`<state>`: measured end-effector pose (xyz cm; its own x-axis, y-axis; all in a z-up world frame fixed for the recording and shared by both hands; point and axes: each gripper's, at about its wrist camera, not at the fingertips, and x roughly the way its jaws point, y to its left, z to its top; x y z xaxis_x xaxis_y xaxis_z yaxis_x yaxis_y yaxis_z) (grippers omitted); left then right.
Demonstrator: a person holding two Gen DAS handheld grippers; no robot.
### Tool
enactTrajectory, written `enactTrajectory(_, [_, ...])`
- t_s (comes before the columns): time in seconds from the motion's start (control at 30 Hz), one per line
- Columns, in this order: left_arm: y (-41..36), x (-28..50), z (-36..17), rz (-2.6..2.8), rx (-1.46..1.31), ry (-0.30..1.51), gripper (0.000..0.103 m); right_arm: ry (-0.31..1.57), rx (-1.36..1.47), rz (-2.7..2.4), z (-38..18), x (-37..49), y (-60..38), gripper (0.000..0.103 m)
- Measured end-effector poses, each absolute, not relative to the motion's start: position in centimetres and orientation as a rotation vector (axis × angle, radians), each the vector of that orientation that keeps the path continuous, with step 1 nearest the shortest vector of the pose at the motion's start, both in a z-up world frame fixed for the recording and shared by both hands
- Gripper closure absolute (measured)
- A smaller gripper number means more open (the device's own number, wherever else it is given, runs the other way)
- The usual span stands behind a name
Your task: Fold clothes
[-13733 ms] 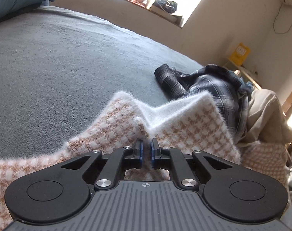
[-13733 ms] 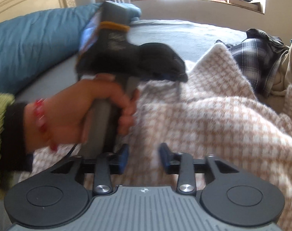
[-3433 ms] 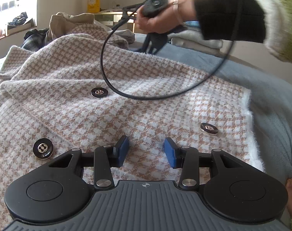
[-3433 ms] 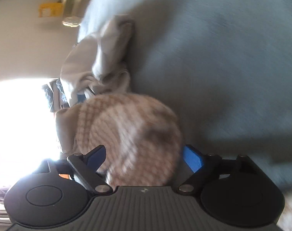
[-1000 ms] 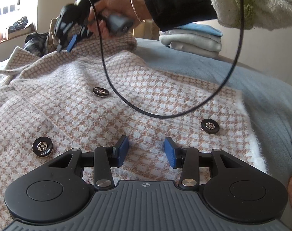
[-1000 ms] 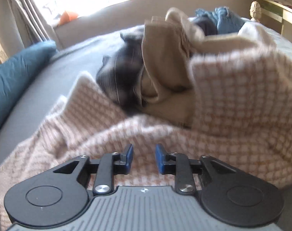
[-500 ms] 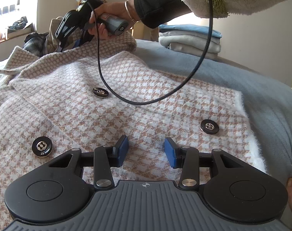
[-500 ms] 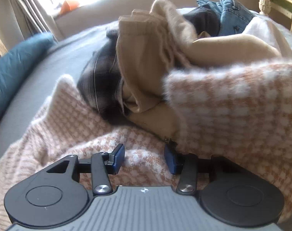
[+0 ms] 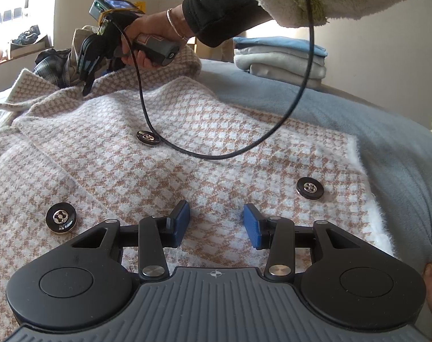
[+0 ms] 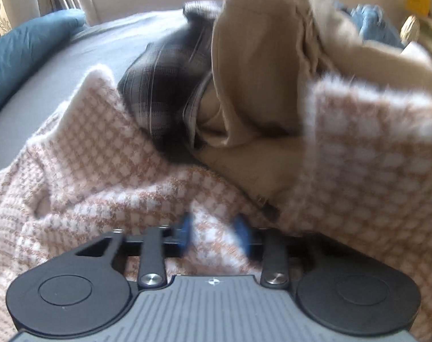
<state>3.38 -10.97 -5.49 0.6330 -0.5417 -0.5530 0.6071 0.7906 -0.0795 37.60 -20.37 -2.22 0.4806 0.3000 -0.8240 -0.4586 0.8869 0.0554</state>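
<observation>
Closing my right gripper [image 10: 213, 235], jaws just narrowing onto a fold of the checked coat [image 10: 102, 171] between them; my left gripper [image 9: 216, 225] hovers unclenched, coat spread beneath and ahead.

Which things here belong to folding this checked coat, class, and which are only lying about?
In the job:
checked coat
right hand-held gripper, whose jaws have just been closing with a fold of the coat between them
left hand-held gripper, open over the coat

Lying about:
folded pile
plaid shirt
beige garment
blue pillow
</observation>
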Motion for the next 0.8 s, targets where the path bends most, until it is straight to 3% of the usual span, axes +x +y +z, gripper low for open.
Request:
enactTrajectory(0.03, [-11.0,3.4,-5.5,-0.659,0.118,0.592,0.061,0.934,-0.179,0.453,-1.8,37.3,-20.5,0.089])
enactTrajectory(0.3, [-11.1,3.3,-5.6,-0.654,0.119,0.587,0.061,0.813,-0.281,0.293,-2.7,37.4,-19.4,0.092])
enactTrajectory(0.43, [-11.1,3.3,-5.6,-0.653,0.118,0.585,0.061,0.792,-0.305,0.224,-2.0,37.6,-18.6,0.078])
enactTrajectory(0.53, [-11.1,3.2,-5.6,-0.655,0.117,0.583,0.061,0.672,-0.309,0.217,0.7,35.6,-18.6,0.069])
enactTrajectory(0.63, [-11.1,3.3,-5.6,-0.656,0.113,0.582,0.061,0.571,-0.289,0.285,2.9,33.8,-17.9,0.069])
enactTrajectory(0.8, [-11.2,3.2,-5.7,-0.655,0.113,0.579,0.061,0.697,-0.351,0.525,1.8,34.6,-12.0,0.071])
